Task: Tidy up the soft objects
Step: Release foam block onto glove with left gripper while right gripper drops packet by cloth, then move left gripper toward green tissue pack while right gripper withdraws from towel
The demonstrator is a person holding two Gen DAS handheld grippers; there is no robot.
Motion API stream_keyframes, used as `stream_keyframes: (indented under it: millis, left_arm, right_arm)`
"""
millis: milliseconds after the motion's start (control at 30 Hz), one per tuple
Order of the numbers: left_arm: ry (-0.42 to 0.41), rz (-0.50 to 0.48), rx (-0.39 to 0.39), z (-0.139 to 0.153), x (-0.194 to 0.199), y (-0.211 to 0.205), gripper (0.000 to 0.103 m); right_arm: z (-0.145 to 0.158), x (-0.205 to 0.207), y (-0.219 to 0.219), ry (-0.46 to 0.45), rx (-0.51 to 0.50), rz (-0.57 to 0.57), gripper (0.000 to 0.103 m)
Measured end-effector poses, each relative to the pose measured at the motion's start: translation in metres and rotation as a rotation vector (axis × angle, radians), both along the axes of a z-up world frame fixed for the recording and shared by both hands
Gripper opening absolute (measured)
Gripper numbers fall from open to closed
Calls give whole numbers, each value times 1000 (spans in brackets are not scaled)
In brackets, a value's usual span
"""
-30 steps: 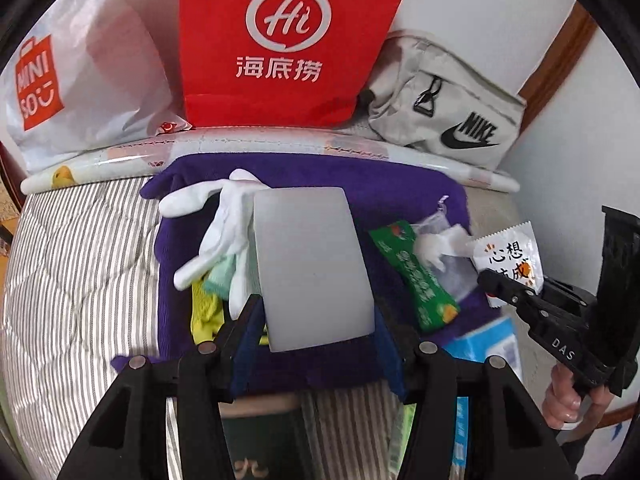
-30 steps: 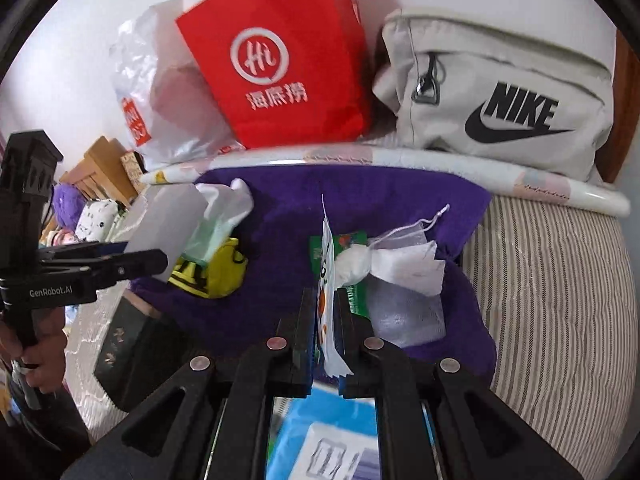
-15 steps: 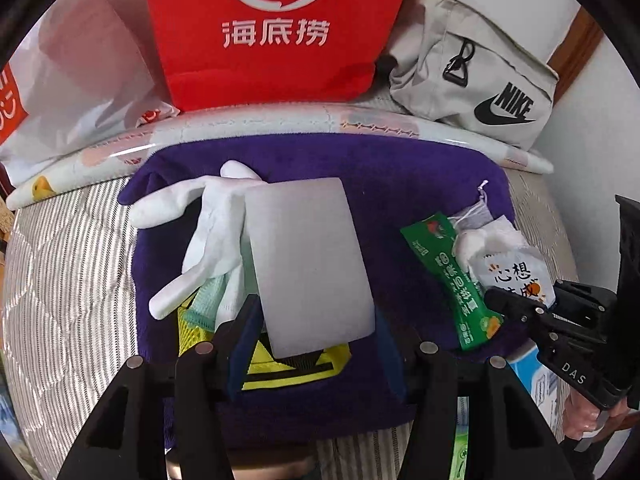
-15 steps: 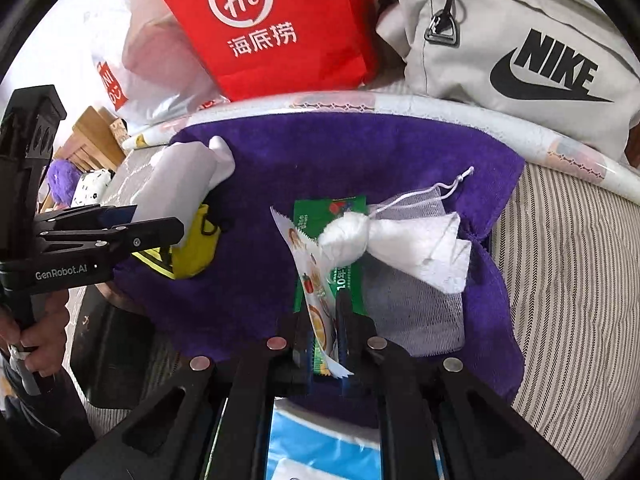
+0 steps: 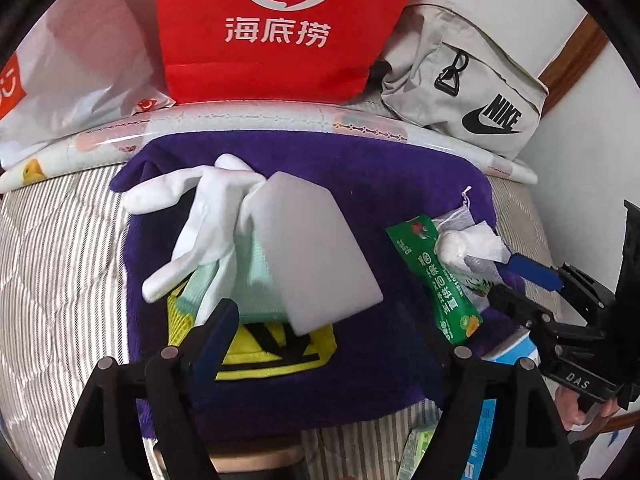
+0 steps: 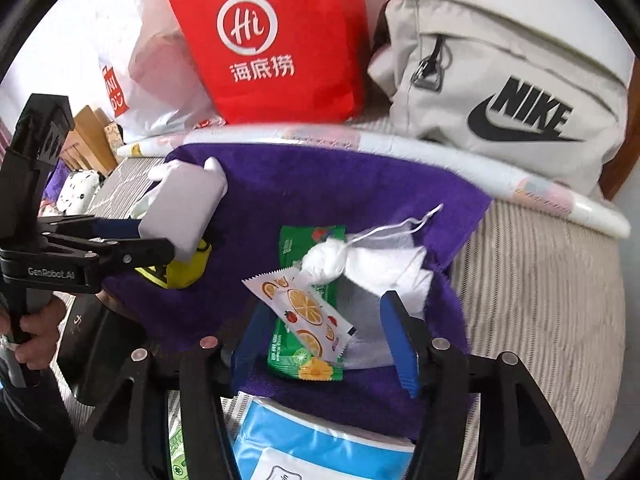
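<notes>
A deep purple towel (image 5: 360, 184) anchors it all. On it: white gloves (image 5: 200, 216), a pale grey sponge (image 5: 316, 248), a yellow cloth (image 5: 276, 344) with black lines, a green sachet (image 6: 308, 300) under an orange-slice white packet (image 6: 304, 312). Behind it, a red bag (image 5: 280, 28) with white lettering; under it, grey-and-white striped bedding (image 6: 540, 280).

In the left wrist view the towel (image 5: 360, 184) fills the frame's centre on the bed (image 5: 60, 264). On its left half the sponge (image 5: 312, 248) lies over the gloves (image 5: 200, 216); at right, the snack bar (image 5: 436, 276) lies beside the mesh pouch (image 5: 468, 240). Across the top stand the paper bag (image 5: 280, 28) and Nike bag (image 5: 472, 92).
</notes>
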State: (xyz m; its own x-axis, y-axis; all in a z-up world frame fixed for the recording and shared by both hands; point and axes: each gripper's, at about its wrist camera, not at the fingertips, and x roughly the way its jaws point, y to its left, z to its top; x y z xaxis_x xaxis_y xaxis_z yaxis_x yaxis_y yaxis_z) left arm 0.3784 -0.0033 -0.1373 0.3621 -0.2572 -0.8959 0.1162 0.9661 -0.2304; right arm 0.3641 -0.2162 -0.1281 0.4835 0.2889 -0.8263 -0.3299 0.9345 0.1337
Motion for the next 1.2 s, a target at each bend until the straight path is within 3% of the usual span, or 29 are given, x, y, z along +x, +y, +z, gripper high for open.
stream_keyframes:
  millis: [167, 567, 800, 1000, 1200]
  left_arm:
    - [-13, 23, 56, 10, -12, 7, 78]
    - [-66, 48, 84, 44, -64, 23, 78]
    - [-83, 58, 79, 54, -94, 28, 78]
    - [-100, 50, 65, 58, -126, 25, 78]
    - [-125, -14, 33, 61, -164, 7, 77]
  right_arm:
    - [10, -6, -5, -44, -27, -35, 57]
    - [15, -21, -15, -81, -181, -120, 57]
    - [21, -55, -19, -82, -151, -117, 57]
    - [33, -93, -27, -81, -49, -124, 57]
    - [43, -140, -31, -102, -2, -127, 57]
